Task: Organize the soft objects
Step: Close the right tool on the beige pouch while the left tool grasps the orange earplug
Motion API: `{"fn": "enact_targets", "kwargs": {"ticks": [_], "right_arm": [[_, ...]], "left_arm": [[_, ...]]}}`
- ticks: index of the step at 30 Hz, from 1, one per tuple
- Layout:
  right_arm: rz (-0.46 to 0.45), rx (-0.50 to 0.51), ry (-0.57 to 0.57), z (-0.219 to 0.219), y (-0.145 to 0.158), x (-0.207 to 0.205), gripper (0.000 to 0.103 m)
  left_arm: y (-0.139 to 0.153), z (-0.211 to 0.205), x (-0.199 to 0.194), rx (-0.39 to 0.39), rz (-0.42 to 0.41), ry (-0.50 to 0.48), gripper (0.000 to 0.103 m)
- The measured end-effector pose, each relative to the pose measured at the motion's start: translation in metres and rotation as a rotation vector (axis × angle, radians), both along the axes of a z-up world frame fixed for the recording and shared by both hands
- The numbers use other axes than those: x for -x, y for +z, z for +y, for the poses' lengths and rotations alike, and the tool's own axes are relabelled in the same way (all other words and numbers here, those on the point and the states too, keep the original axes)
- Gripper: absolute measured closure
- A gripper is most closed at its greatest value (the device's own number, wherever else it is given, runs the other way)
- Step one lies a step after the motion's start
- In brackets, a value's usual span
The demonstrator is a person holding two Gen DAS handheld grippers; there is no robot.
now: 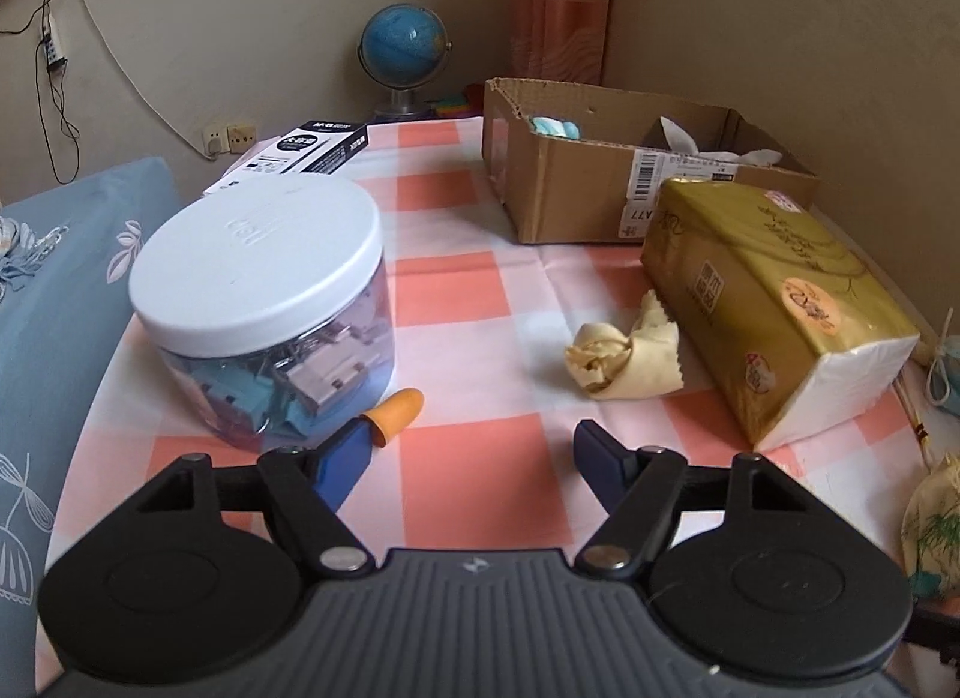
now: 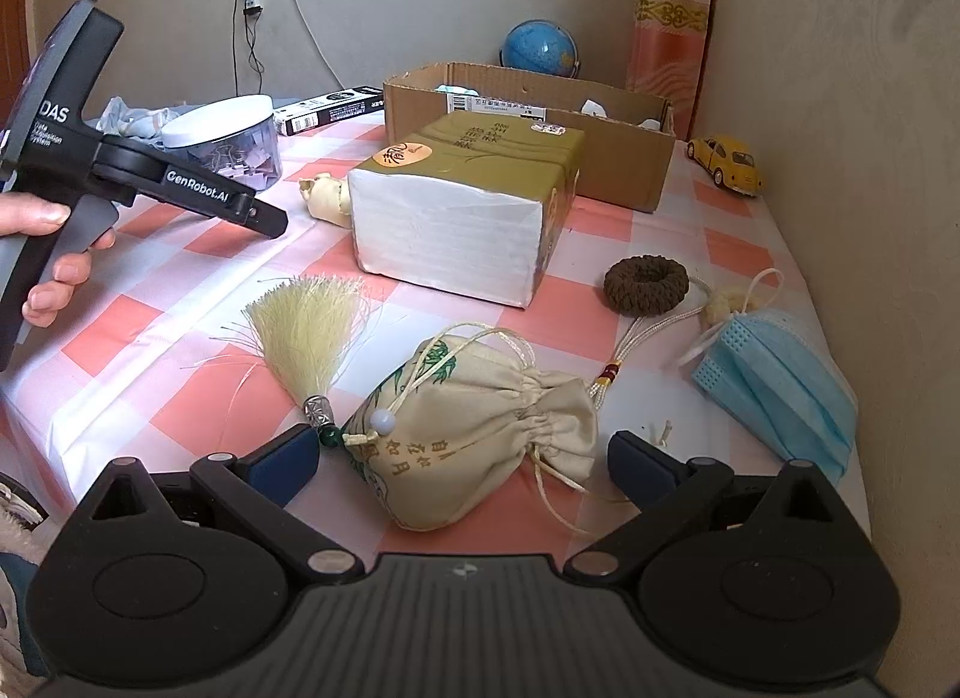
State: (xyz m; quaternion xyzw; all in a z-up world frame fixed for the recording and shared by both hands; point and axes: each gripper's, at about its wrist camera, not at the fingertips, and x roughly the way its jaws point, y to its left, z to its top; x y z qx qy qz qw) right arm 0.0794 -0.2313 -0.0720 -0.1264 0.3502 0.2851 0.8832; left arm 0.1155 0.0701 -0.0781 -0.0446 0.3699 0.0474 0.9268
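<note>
"CenRobot.AI" left gripper and right gripper are hovering, jaws apart, over the surface; the pouch is lying between the right pair.

left gripper open above checked cloth, orange finger cot beside its finger.

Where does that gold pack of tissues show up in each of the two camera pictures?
Left wrist view: the gold tissue pack lies at right, just in front of the cardboard box, with a crumpled yellow cloth at its left.
Right wrist view: the pack lies at centre, its white end facing the camera.
Shared landmark: the blue globe behind the box.
</note>
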Motion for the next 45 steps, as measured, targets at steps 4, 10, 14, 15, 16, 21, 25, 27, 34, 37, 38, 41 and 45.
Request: {"fn": "enact_targets", "kwargs": {"ticks": [4, 10, 14, 15, 16, 21, 25, 27, 34, 37, 38, 41, 45], "right_arm": [[-0.006, -0.004, 0.0, -0.001, 0.0, 0.002, 0.0], [-0.007, -0.005, 0.006, -0.001, 0.0, 0.003, 0.0], [-0.009, -0.007, 0.005, 0.0, -0.001, 0.003, 0.0], [-0.01, -0.007, 0.004, 0.0, -0.001, 0.004, 0.0], [-0.01, -0.007, 0.005, 0.0, -0.001, 0.004, 0.0], [-0.01, -0.008, 0.01, 0.0, -0.001, 0.005, 0.0], [-0.008, -0.006, 0.011, 0.0, 0.0, 0.004, 0.0], [-0.008, -0.006, 0.011, 0.0, 0.0, 0.004, 0.0], [-0.004, -0.004, 0.014, 0.001, 0.0, 0.004, 0.0], [-0.001, -0.003, 0.019, 0.001, 0.0, 0.005, 0.0], [0.002, -0.001, 0.019, 0.001, 0.0, 0.004, 0.0], [0.016, 0.008, 0.024, 0.002, 0.001, 0.003, 0.0], [0.029, 0.017, 0.047, 0.004, 0.002, -0.002, 0.0]], "left_arm": [[0.0, 0.004, 0.0, -0.011, 0.007, 0.045, 0.045], [0.001, 0.012, 0.001, -0.005, 0.012, 0.094, 0.055], [0.003, 0.01, 0.002, -0.019, 0.017, 0.082, 0.06], [0.002, 0.011, 0.001, -0.02, 0.017, 0.089, 0.062], [0.002, 0.012, 0.0, -0.017, 0.017, 0.096, 0.064], [0.002, 0.009, -0.002, 0.002, 0.009, 0.058, 0.064], [0.008, -0.003, 0.002, 0.021, -0.011, -0.046, 0.064], [0.012, -0.009, 0.005, -0.005, -0.029, -0.073, 0.064], [0.002, -0.001, -0.006, -0.062, -0.014, -0.003, 0.069], [-0.001, -0.004, -0.009, -0.069, -0.026, -0.007, 0.074], [-0.001, -0.004, -0.01, -0.069, -0.03, -0.006, 0.08], [-0.001, -0.006, -0.013, -0.063, -0.033, -0.016, 0.089], [0.0, -0.01, -0.012, -0.076, -0.029, -0.044, 0.09]]}}
